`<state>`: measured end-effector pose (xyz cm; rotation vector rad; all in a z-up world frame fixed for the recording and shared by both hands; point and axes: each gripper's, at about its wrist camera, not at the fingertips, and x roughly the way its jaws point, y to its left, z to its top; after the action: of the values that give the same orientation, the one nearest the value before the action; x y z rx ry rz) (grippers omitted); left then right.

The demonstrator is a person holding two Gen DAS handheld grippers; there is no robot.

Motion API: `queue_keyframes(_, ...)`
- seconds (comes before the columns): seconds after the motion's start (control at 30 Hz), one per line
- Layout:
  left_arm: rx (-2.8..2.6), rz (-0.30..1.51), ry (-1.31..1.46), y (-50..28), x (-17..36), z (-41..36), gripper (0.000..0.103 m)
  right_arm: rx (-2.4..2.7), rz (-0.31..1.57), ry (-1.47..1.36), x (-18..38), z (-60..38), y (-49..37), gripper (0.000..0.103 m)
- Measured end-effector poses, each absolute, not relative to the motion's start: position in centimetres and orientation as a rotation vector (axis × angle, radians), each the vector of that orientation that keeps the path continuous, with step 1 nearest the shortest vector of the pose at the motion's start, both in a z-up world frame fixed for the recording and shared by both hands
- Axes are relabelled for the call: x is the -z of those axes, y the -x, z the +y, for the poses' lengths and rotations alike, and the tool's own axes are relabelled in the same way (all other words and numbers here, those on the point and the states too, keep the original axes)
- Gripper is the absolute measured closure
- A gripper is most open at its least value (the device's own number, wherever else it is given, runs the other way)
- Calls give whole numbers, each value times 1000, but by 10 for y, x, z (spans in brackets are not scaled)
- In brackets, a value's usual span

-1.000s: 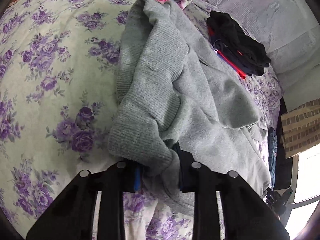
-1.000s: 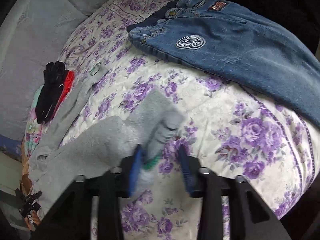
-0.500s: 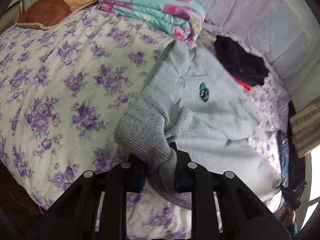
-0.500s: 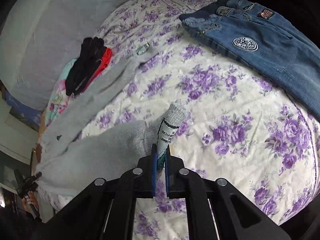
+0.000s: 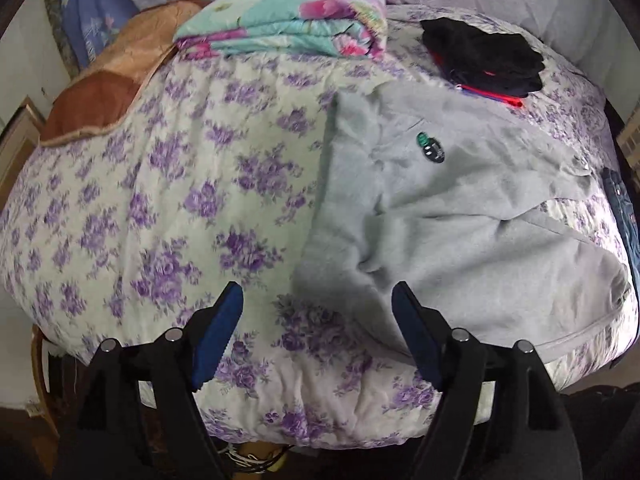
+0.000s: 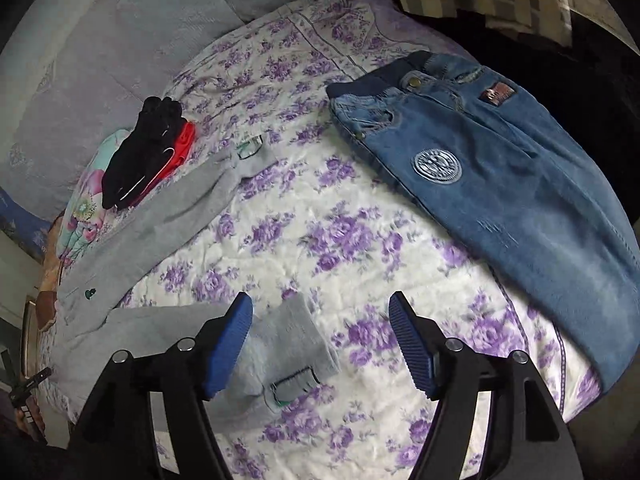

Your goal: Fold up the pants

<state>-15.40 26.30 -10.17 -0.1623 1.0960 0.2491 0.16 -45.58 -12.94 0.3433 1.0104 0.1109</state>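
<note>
We count one pair of grey pants [image 5: 460, 208] on the flowery bed cover [image 5: 160, 200]. We count one pair of blue jeans [image 6: 500, 184] on that cover too. There is one black and red pile of clothes [image 6: 148, 152] at the far side of the grey pants. We see one folded blanket [image 5: 288, 16] and one brown pillow [image 5: 104, 88] at the top end of the cover. We count two grippers, left [image 5: 317, 326] and right [image 6: 321, 338], each with two blue pads.

Soft, even daylight falls on the bed [image 5: 168, 184], with only weak shadows. Both fisheye views bend strongly toward dark, round corners. The flower print looks slightly blurred in the left view; the jeans [image 6: 520, 184] are sharper.
</note>
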Motion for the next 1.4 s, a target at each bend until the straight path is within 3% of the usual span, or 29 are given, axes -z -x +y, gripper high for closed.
queue_keyframes(0.17, -295, 1055, 128, 151, 62, 278, 24, -205, 995, -293, 124, -423, -42, 29)
queue_keyframes(0.3, -273, 993, 180, 94, 54, 272, 23, -209, 999, -206, 131, -404, -90, 29)
queue_keyframes(0.67, -444, 1142, 69, -76, 152, 256, 23, -248, 1032, -60, 156, -376, -233, 29)
queue_keyframes(0.77, -493, 1192, 126, -86, 172, 278, 24, -277, 1074, -80, 173, -374, -261, 29)
queue_keyframes(0.9, -333, 1149, 109, -87, 160, 266, 25, -367, 1136, -135, 196, -370, -288, 29)
queue_keyframes(0.97, -266, 1163, 41, -93, 159, 256, 18, -438, 1192, -225, 210, -371, -299, 29)
queue_keyframes(1.03, -233, 1198, -21, -102, 167, 250, 17, -481, 1199, -248, 217, -370, -305, 28)
queue_keyframes(1.07, -222, 1220, -28, -106, 173, 250, 17, -506, 1193, -238, 217, -368, -306, 30)
queue_keyframes(1.13, -212, 1247, -8, -113, 181, 255, 17, -570, 1196, -217, 216, -362, -309, 73)
queue_keyframes(1.17, -191, 1261, 21, -116, 184, 259, 17, -588, 1214, -200, 216, -358, -310, 76)
queue_keyframes(1.2, -170, 1273, 44, -117, 185, 260, 17, -602, 1217, -161, 214, -354, -309, 91)
queue_keyframes(1.23, -145, 1281, 60, -118, 186, 260, 23, -632, 1222, -122, 211, -350, -307, 93)
queue_keyframes(1.27, -112, 1285, 68, -119, 186, 258, 45, -640, 1219, -89, 207, -346, -305, 93)
queue_keyframes(1.33, -90, 1287, 49, -120, 183, 250, 64, -655, 1209, -62, 199, -343, -304, 94)
queue_keyframes(1.37, -97, 1282, 20, -121, 182, 245, 81, -650, 1200, -48, 195, -342, -305, 94)
queue_keyframes(1.4, -102, 1274, -1, -123, 180, 241, 85, -647, 1187, -42, 191, -343, -306, 94)
